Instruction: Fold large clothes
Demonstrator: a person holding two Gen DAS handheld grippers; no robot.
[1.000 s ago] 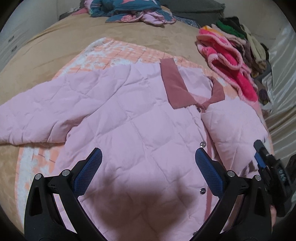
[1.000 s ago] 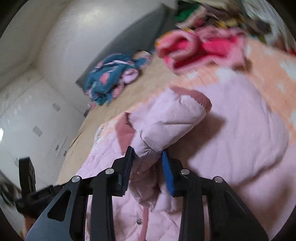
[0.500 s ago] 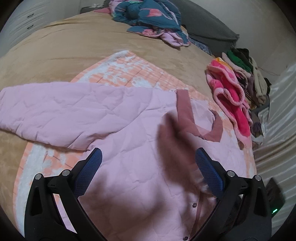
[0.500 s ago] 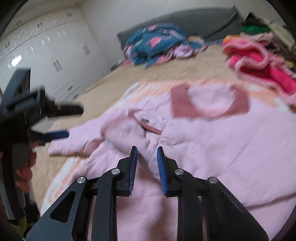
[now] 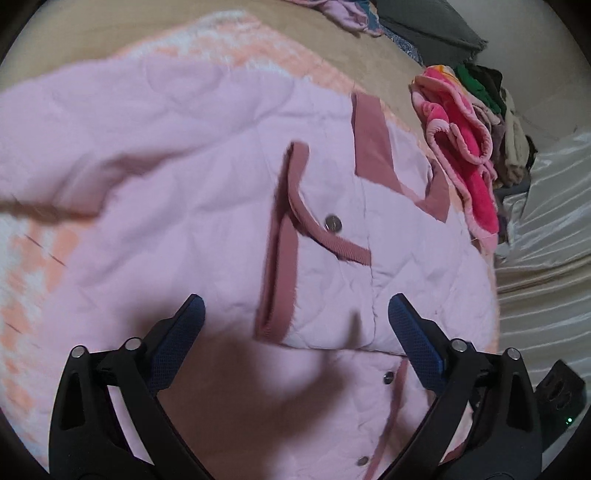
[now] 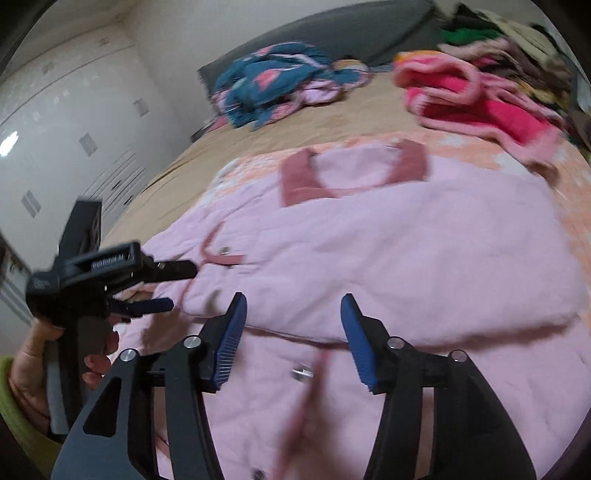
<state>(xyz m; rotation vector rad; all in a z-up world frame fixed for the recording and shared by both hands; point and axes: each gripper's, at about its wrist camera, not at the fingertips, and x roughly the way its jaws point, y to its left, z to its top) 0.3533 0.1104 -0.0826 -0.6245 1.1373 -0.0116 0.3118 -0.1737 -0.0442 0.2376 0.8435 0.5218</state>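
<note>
A pink quilted jacket with a dusty-rose collar lies front up on the bed. One sleeve lies folded across its chest, with the rose cuff near the snap placket. My left gripper hovers low over that folded sleeve; its wide jaws are closing a little and the pads press on nothing. In the right wrist view the left gripper shows at the left, held by a hand. My right gripper is opening just above the sleeve's fold edge, holding nothing.
An orange-and-white checked blanket lies under the jacket on a tan bedspread. A hot-pink fleece garment and a pile of clothes sit at the right; blue patterned clothes and a grey pillow lie farther back.
My right gripper carried the sleeve across the jacket's front, laid it down and opened off it. My left gripper sank closer to the jacket.
</note>
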